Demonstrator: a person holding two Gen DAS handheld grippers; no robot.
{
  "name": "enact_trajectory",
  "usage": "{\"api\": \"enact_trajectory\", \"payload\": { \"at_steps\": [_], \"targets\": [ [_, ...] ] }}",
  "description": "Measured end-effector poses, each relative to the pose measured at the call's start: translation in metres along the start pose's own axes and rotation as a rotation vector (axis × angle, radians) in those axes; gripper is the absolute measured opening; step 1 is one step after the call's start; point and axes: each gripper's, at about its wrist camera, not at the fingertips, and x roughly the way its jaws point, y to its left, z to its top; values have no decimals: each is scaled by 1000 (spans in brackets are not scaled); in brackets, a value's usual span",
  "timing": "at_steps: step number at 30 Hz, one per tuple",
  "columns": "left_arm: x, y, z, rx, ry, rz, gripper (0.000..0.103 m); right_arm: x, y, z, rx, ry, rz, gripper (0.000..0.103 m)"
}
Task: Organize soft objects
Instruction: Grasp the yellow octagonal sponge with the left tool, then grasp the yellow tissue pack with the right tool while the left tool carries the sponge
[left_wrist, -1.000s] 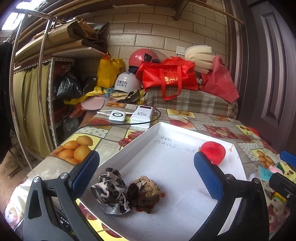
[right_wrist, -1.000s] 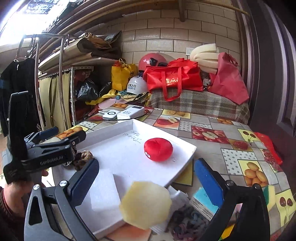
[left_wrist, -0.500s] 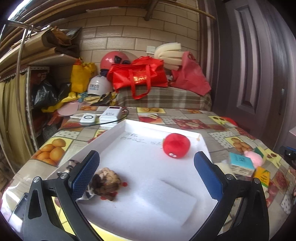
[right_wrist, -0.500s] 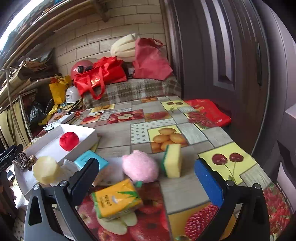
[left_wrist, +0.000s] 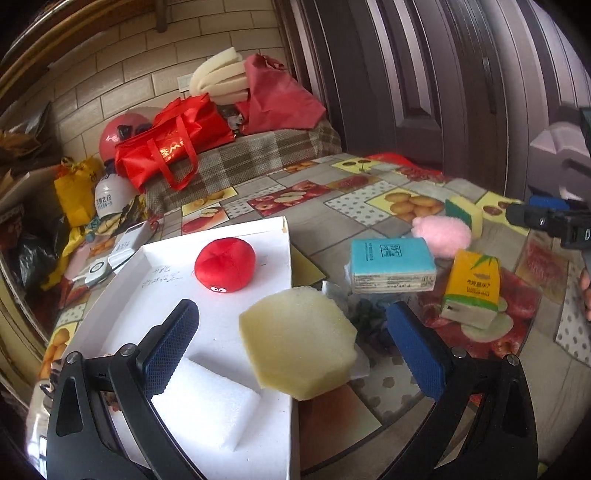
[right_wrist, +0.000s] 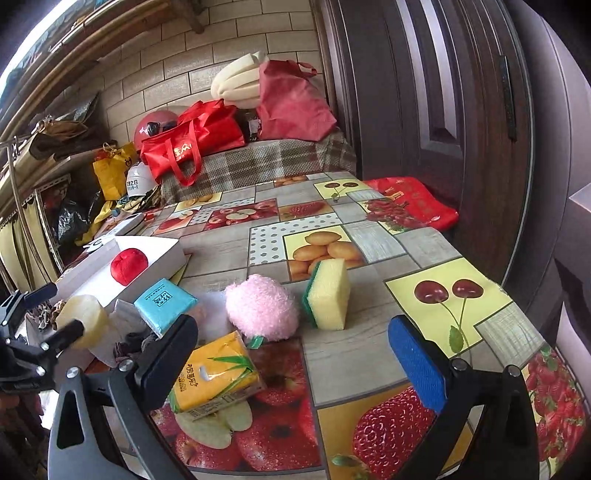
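Right tool (right_wrist: 295, 352) gapes, pink plush (right_wrist: 261, 312) just ahead.

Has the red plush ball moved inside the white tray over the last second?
No. The red plush ball sits beside the handwriting near the white tray's far corner; only the cameras swung.

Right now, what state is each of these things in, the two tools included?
Left gripper: fingers open, holding nothing.
Right gripper: fingers open, holding nothing.
White tray: holds the toy and foam.
Red plush ball: resting in the tray.
White foam block: flat in the tray.
Yellow-green sponge: upright on the table.
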Motion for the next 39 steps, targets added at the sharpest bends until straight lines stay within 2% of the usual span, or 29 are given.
{"api": "enact_trajectory", "payload": {
  "at_steps": [4, 6, 7, 8, 14, 18, 21, 23, 24, 25, 26, 28, 31, 34, 36, 37, 38, 39],
  "targets": [
    [11, -7, 0, 28, 42, 17, 102, 0, -3, 0, 10, 4, 21, 103],
    [7, -1, -1, 0, 28, -6, 86, 2, 3, 0, -18, 14, 52, 103],
    [7, 2, -2, -17, 32, -13, 63, 5, 7, 0, -43, 32, 81, 103],
    [8, 5, -3, -37, 41, -28, 59, 10, 14, -1, -77, 62, 117, 103],
    [0, 5, -2, -69, 18, -105, 56, 36, 50, -10, -261, 223, 222, 103],
    [-10, -5, -2, -65, -12, -167, 56, 57, 63, -18, -339, 321, 170, 103],
    [-15, -9, -1, -58, -32, -179, 56, 65, 66, -22, -358, 366, 154, 102],
    [-18, -7, -1, -70, -47, -185, 56, 62, 61, -20, -342, 359, 170, 73],
    [-20, -6, -1, -79, -54, -186, 56, 61, 58, -18, -326, 352, 173, 73],
    [-21, -4, -2, -89, -63, -188, 48, 58, 53, -16, -303, 338, 172, 73],
    [-23, -2, -2, -100, -69, -191, 45, 56, 51, -14, -283, 317, 168, 73],
    [-26, 2, -3, -115, -90, -191, 46, 44, 43, -10, -237, 254, 156, 73],
    [-29, 4, -3, -130, -107, -187, 46, 16, 31, -5, -178, 102, 135, 73],
    [-27, 4, -3, -132, -77, -217, 47, 7, 27, -2, -156, 52, 125, 73],
    [-27, 0, -6, -114, -31, -273, 61, 12, 29, -2, -163, 69, 120, 73],
    [-29, -3, -8, -97, -17, -283, 80, 13, 31, -2, -169, 73, 117, 73],
    [-32, -7, -8, -82, -18, -280, 87, 14, 33, -1, -176, 74, 119, 73],
    [-35, -10, -9, -66, -21, -273, 87, 14, 34, -1, -181, 73, 124, 73]
  ]
}}
